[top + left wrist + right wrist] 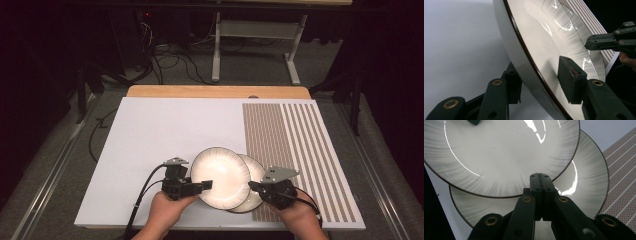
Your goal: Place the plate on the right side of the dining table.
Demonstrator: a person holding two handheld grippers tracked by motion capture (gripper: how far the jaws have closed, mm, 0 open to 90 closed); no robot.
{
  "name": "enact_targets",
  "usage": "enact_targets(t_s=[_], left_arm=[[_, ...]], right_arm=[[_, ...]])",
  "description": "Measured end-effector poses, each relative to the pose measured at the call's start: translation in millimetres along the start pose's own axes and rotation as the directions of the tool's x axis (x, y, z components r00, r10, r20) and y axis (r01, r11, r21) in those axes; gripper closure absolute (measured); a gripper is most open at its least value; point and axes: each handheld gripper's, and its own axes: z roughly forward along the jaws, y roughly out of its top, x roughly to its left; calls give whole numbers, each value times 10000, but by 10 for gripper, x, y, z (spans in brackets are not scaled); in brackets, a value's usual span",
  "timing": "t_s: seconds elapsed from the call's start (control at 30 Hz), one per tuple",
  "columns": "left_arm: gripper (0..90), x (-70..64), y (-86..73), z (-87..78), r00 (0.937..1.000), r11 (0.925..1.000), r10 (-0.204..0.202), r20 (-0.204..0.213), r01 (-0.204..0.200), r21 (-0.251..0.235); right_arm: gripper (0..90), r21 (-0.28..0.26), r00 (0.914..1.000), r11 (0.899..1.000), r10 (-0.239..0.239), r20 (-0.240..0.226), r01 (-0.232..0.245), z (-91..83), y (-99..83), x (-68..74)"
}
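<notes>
The upper plate [220, 176] sits near the table's front edge, overlapping a lower plate [252, 175] that lies partly on the striped mat [300, 150]. The left gripper [204, 185] has the upper plate's rim pinched between its jaws, one pad on the glazed face and the other beneath, as the left gripper view shows, and the plate looks tilted up off the white board [150, 140]. The right gripper [252, 186] hovers at the near rim of the lower plate with its jaws pressed together on nothing. The main risk, I judge, is the one-sided pinch on a smooth, glossy rim: the plate's weight could swing it down or slide it out, knocking it against the lower plate. The closed right gripper might also nudge the lower plate toward the edge.
</notes>
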Motion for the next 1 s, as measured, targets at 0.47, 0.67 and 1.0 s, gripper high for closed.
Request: enact_targets(t_s=[0.47,0.67,1.0], left_arm=[[608,23,14,-10,9995,9997,-189,248,192,-124],[632,23,16,-32,9993,9993,-162,323,174,-346],[676,23,22,-83,9994,9971,-50,355,77,-757]], right_arm=[[900,-136,10000,9999,-83,-34,83,-28,4,8],[900,-378,9999,9993,-27,141,32,-74,4,-11],[900,-891,9986,9955,371,383,-336,-153,-20,-75]])
